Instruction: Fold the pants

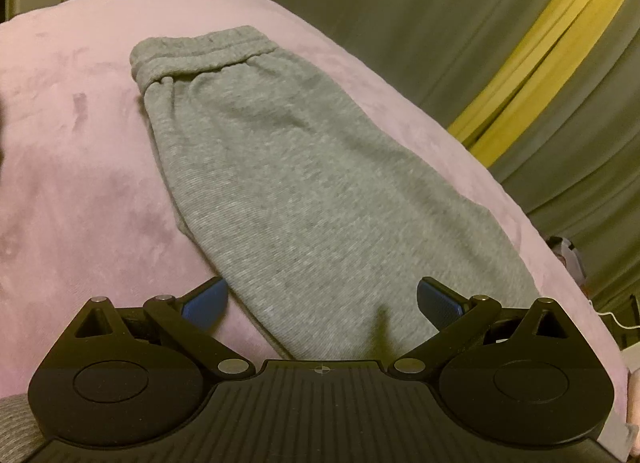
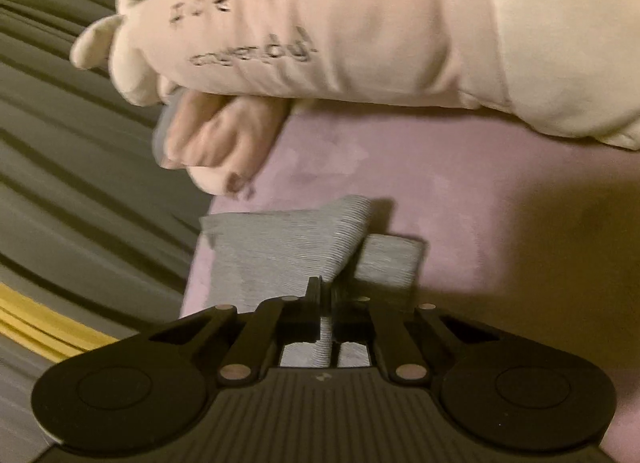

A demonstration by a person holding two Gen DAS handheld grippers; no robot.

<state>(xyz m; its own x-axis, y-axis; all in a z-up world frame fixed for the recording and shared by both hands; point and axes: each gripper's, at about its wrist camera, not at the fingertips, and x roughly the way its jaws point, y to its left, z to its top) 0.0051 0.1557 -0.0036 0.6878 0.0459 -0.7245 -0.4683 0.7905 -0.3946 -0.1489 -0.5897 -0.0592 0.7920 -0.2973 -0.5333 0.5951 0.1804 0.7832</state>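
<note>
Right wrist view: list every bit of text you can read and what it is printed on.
Sleeve, lower line: Latin letters ending in "!", too blurred to read.
Sleeve, upper line: a few dark characters, blurred, unreadable.
Sleeve, top edge: an orange mark, cut off, not legible.
Pants, right gripper: no text.

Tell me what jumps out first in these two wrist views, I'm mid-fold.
In the left wrist view, the grey pants lie lengthwise on the pink blanket, waistband at the far end, with the left tool open over the near end. In the right wrist view, the right tool is shut on a ribbed grey cuff. Beyond it, a hand in a cream printed sleeve reaches in over the blanket.
</note>
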